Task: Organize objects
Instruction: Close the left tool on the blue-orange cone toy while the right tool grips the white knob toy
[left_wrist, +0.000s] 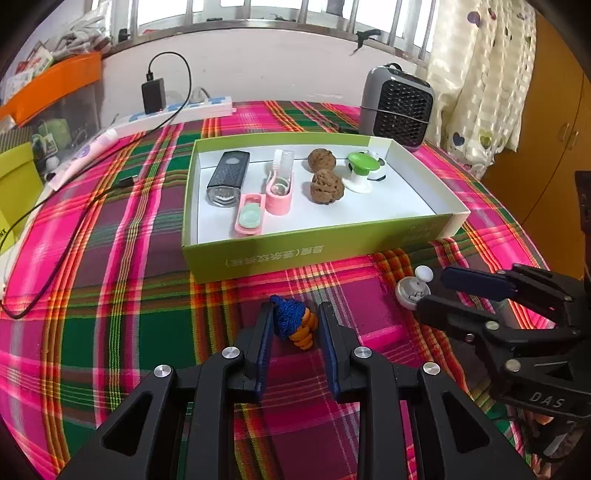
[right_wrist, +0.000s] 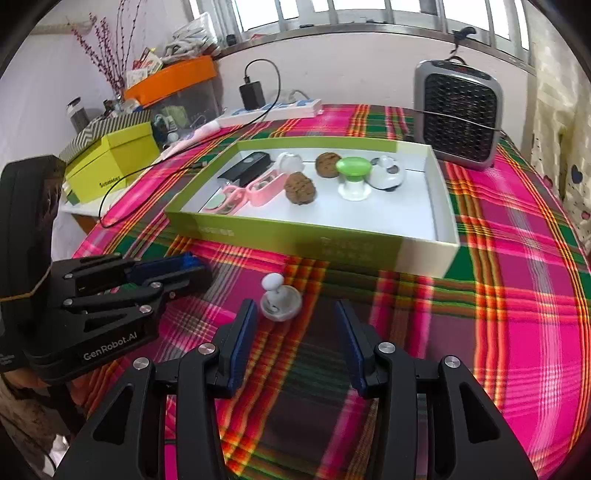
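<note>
Plaid table (left_wrist: 110, 332): left hand-held gripper (left_wrist: 295, 325) low, spread, straddling blue-orange knit toy (left_wrist: 293, 323), not pinching. Right hand-held gripper (right_wrist: 295, 321) spread, level, just short of white knob piece (right_wrist: 279, 301) near green box (right_wrist: 295, 236).

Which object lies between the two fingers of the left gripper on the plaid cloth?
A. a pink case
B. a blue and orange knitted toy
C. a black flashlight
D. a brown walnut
B: in the left wrist view the blue and orange knitted toy sits on the cloth between the open fingers of the left gripper, while the walnuts, pink cases and flashlight lie inside the green box.
</note>
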